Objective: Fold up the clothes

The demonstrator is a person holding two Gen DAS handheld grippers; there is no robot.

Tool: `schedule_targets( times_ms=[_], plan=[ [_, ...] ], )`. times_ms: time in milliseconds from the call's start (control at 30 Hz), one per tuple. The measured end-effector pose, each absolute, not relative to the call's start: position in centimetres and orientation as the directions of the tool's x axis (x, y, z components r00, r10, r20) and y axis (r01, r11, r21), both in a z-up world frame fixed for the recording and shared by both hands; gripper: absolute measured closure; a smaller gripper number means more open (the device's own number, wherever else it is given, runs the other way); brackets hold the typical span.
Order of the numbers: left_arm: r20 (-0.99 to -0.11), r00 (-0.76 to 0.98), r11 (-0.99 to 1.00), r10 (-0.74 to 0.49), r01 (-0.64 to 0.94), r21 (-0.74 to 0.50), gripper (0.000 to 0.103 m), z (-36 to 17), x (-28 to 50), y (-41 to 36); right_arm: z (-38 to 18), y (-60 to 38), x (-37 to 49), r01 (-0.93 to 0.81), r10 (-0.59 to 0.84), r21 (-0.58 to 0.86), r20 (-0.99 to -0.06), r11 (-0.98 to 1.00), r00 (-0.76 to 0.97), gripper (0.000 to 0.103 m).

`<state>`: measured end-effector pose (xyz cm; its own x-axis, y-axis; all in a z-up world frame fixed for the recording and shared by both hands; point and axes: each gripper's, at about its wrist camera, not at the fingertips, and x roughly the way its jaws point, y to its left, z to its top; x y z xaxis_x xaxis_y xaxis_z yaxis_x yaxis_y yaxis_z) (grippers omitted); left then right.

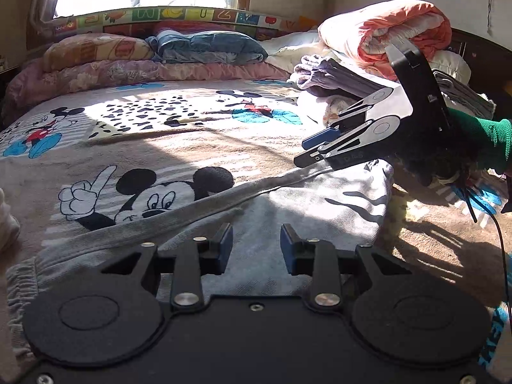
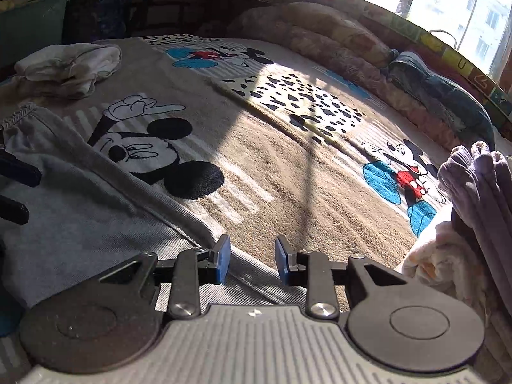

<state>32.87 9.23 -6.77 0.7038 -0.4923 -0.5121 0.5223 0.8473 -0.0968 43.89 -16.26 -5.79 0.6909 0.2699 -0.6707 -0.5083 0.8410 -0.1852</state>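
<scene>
No containers are in either view. A grey garment (image 1: 288, 224) lies flat on the bed's cartoon-mouse blanket (image 1: 179, 118). My left gripper (image 1: 256, 244) hovers over its body, jaws parted wide, holding nothing. My right gripper (image 2: 252, 256) sits at the ribbed hem toward 2 o'clock in the left view; its own view shows the jaws parted with the hem running beneath them. A stack of folded clothes (image 1: 320, 73) rests at 1 o'clock.
</scene>
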Motion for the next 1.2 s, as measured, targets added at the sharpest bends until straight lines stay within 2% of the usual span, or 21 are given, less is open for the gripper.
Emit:
schedule_targets(
  times_ms=[133, 200, 233, 333, 433, 500, 733, 767, 833, 867, 1000, 1200],
  plan=[
    [-0.521, 0.648, 0.795, -0.555, 0.597, -0.104, 0.072, -7.3, 32.2, 6.5, -5.5, -23.7, 40.6, -0.285, 0.221, -0.006, -0.615, 0.958, 0.756, 0.070],
    [-0.602, 0.633, 0.837, -0.486, 0.536, -0.112, 0.072, -9.4, 33.5, 5.7, -6.3, -27.6, 39.2, -0.132, 0.198, 0.154, -0.593, 0.979, 0.780, 0.058],
    [-0.631, 0.628, 0.854, -0.456, 0.508, -0.112, 0.072, -10.2, 34.0, 5.5, -7.0, -29.7, 38.4, -0.048, 0.188, 0.248, -0.583, 0.968, 0.790, 0.055],
    [-0.592, 0.647, 0.844, -0.480, 0.524, -0.112, 0.072, -9.7, 33.5, 5.8, -10.2, -33.8, 36.8, 0.094, 0.272, 0.545, -0.552, 0.833, 0.788, 0.040],
    [-0.548, 0.661, 0.831, -0.513, 0.541, -0.125, 0.068, -8.0, 32.6, 6.4, -13.5, -35.2, 36.2, 0.148, 0.373, 0.743, -0.485, 0.653, 0.791, 0.038],
    [-0.533, 0.663, 0.819, -0.526, 0.565, -0.105, 0.064, -7.1, 31.9, 6.2, -14.9, -35.2, 36.4, 0.151, 0.413, 0.809, -0.439, 0.569, 0.798, 0.036],
    [-0.528, 0.661, 0.797, -0.533, 0.601, -0.053, 0.062, -6.2, 31.1, 6.0, -15.8, -33.5, 38.0, 0.164, 0.363, 0.829, -0.400, 0.534, 0.841, 0.030],
    [-0.532, 0.660, 0.796, -0.531, 0.604, -0.046, 0.062, -6.3, 31.1, 6.0, -15.9, -33.3, 38.2, 0.161, 0.358, 0.828, -0.397, 0.537, 0.845, 0.033],
    [-0.550, 0.637, 0.770, -0.540, 0.637, -0.018, 0.062, -6.5, 30.8, 6.2, -16.5, -33.1, 38.8, 0.163, 0.371, 0.844, -0.388, 0.511, 0.844, 0.060],
    [-0.558, 0.628, 0.753, -0.542, 0.658, 0.008, 0.062, -6.6, 30.4, 6.0, -17.0, -33.1, 38.8, 0.166, 0.370, 0.854, -0.378, 0.493, 0.849, 0.083],
    [-0.593, 0.603, 0.665, -0.534, 0.733, 0.146, 0.058, -7.5, 28.6, 4.9, -16.7, -33.1, 37.8, 0.141, 0.339, 0.861, -0.336, 0.490, 0.879, 0.085],
    [-0.616, 0.581, 0.606, -0.532, 0.769, 0.202, 0.058, -7.9, 27.8, 4.4, -14.6, -34.9, 33.1, 0.131, 0.304, 0.885, -0.288, 0.447, 0.908, 0.085]
  ],
)
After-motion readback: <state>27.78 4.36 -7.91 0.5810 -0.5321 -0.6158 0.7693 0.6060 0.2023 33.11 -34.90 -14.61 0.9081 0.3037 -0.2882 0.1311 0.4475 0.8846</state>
